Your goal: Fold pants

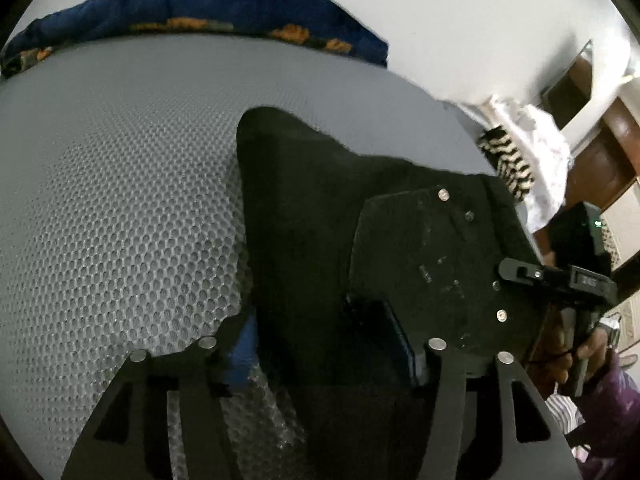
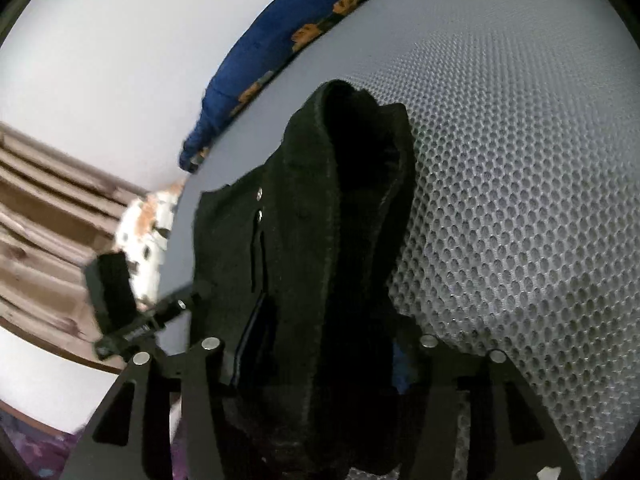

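The black pants (image 1: 312,216) hang lifted over a grey honeycomb mat (image 1: 120,208). My left gripper (image 1: 320,354) is shut on the pants' edge, cloth bunched between its fingers. The right gripper's body (image 1: 440,264) shows close beside it in the left wrist view. In the right wrist view the pants (image 2: 320,220) drape down in a fold with small metal rivets. My right gripper (image 2: 320,364) is shut on the cloth. The left gripper's handle (image 2: 120,300) shows at the left.
A blue cloth with orange flowers (image 1: 224,12) lies along the mat's far edge, also in the right wrist view (image 2: 296,36). White wall behind. Striped and white fabrics (image 1: 516,160) and wooden furniture (image 1: 600,148) stand at the right. Wooden planks (image 2: 48,220).
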Motion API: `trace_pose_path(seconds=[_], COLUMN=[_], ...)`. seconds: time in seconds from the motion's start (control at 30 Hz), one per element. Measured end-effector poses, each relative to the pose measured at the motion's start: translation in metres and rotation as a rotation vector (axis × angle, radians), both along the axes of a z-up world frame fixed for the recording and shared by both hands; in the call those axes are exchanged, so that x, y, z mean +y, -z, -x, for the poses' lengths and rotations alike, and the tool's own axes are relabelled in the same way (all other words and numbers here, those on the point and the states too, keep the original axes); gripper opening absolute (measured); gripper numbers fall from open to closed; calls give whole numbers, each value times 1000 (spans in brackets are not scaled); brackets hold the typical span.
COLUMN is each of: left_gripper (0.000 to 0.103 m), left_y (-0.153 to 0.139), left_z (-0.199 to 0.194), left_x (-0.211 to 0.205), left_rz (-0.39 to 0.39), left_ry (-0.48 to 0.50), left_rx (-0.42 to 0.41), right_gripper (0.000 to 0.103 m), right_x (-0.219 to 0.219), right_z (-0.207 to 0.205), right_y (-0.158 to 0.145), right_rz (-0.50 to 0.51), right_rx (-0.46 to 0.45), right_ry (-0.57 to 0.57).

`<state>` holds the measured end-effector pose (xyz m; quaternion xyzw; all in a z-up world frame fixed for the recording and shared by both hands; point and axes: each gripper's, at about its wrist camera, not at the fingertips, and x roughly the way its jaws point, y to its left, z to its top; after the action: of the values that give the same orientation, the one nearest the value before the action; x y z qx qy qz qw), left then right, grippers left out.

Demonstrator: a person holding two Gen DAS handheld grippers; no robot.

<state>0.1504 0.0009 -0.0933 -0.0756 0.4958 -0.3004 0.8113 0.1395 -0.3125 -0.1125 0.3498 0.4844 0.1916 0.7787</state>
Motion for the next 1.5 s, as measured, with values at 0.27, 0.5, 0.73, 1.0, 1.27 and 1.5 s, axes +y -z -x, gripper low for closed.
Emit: trace_pose_path(seconds=[0.27, 0.5, 0.73, 1.0, 1.27, 1.5], left_gripper=[56, 22, 21, 20, 21, 20], left_y=[-5, -27, -52, -71, -83, -89], left_z=[13, 22, 33, 46, 49, 47], left_x=[-30, -17, 2, 22, 33, 43], left_rz=[-100, -150, -176, -194, -195, -193], left_ry=[92, -7, -35, -66, -91, -116], left_rx=[-98, -168, -224, -268, -301, -316], right_gripper=[32, 29, 28, 28, 28, 28], right_x=[19, 36, 62, 85, 103, 118], right_z=[-5, 7, 9, 8, 4, -7], right_y=[-2, -18, -30, -40, -48, -50], right_rz=[20, 28, 5, -10, -23, -33], right_rx=[-22, -34, -57, -85, -104, -114], right_ry=[-25, -26, -60, -86, -91, -102])
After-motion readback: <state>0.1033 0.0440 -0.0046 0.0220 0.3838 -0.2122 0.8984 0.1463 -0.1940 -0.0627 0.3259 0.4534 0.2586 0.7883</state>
